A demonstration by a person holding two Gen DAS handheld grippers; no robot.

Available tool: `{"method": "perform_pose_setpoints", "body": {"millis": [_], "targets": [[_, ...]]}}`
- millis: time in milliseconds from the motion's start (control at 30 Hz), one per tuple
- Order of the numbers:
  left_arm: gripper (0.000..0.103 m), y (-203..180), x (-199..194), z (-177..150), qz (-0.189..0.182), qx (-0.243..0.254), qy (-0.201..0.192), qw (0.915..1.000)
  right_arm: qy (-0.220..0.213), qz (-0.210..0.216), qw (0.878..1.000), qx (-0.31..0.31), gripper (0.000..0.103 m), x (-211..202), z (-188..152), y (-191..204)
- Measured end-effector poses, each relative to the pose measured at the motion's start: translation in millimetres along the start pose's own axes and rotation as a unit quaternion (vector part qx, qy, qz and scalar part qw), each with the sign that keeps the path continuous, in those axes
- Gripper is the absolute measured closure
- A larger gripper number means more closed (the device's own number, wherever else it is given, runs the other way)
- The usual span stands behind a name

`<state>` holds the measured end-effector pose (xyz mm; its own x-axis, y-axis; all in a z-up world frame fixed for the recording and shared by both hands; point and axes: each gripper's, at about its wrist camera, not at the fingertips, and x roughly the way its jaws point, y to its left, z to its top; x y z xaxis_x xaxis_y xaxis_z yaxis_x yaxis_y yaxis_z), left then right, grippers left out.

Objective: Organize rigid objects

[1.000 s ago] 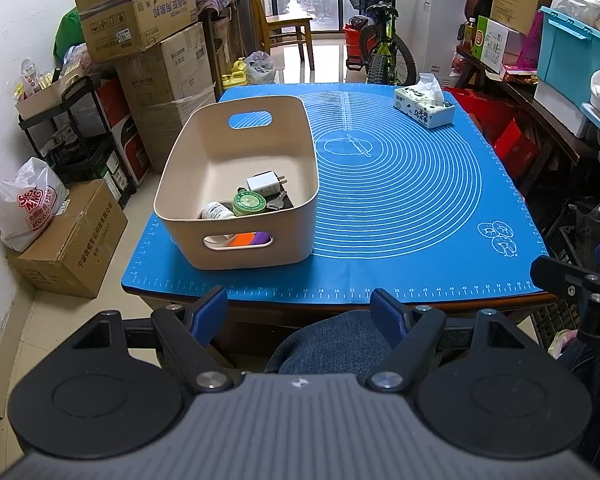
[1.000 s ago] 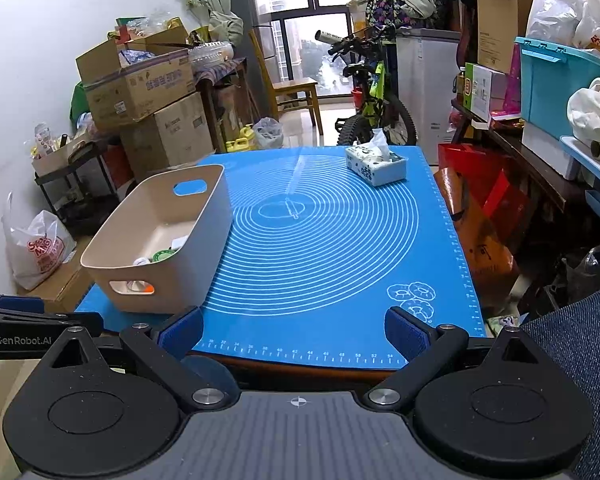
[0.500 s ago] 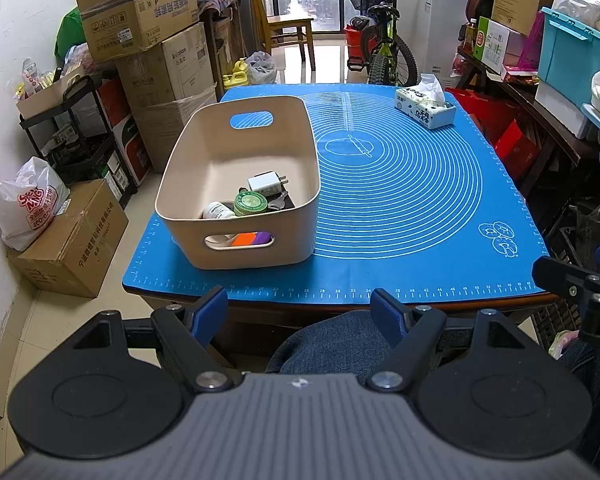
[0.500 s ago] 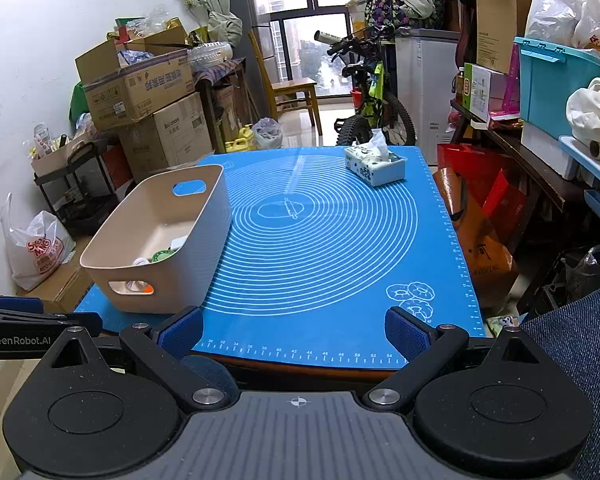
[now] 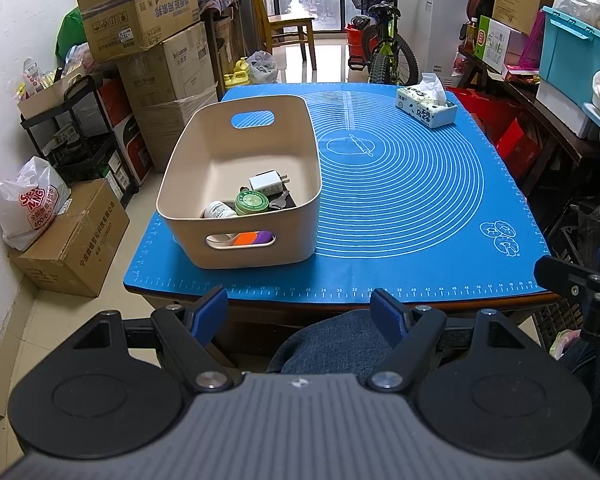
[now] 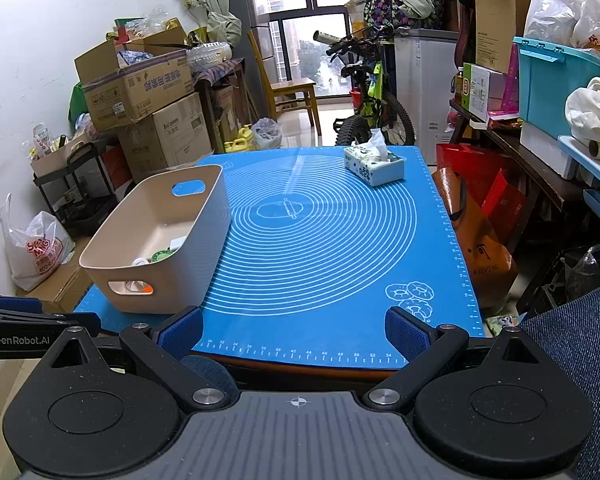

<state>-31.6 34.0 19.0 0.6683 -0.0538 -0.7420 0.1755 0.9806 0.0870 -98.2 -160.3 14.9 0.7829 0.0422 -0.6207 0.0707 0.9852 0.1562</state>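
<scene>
A beige plastic bin (image 5: 204,168) (image 6: 188,248) stands on the left part of the blue mat (image 5: 400,200) (image 6: 332,240). Inside it lie a white charger plug (image 5: 266,184), a green round tin (image 5: 252,203), a small white bottle (image 5: 219,210) and, seen through the near handle hole, an orange and purple piece (image 5: 254,238). My left gripper (image 5: 300,308) hangs open and empty in front of the table's near edge, over a denim knee (image 5: 328,340). My right gripper (image 6: 294,330) is open and empty too, low at the near edge.
A tissue box (image 5: 426,106) (image 6: 374,164) sits at the mat's far right corner. Cardboard boxes (image 5: 140,28) and a black rack (image 5: 72,136) line the left wall. A bicycle (image 5: 380,48) stands beyond the table, shelves with a teal crate (image 5: 576,56) on the right.
</scene>
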Motion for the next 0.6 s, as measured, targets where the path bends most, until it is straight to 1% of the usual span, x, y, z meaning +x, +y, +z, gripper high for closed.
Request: {"method": "perform_pose_setpoints", "body": {"millis": [600], "targets": [[0.024, 0.7, 0.1, 0.2, 0.0, -0.002, -0.002, 1.0, 0.0, 0.0, 1.0, 0.0, 0.006, 0.1, 0.0, -0.5]]}}
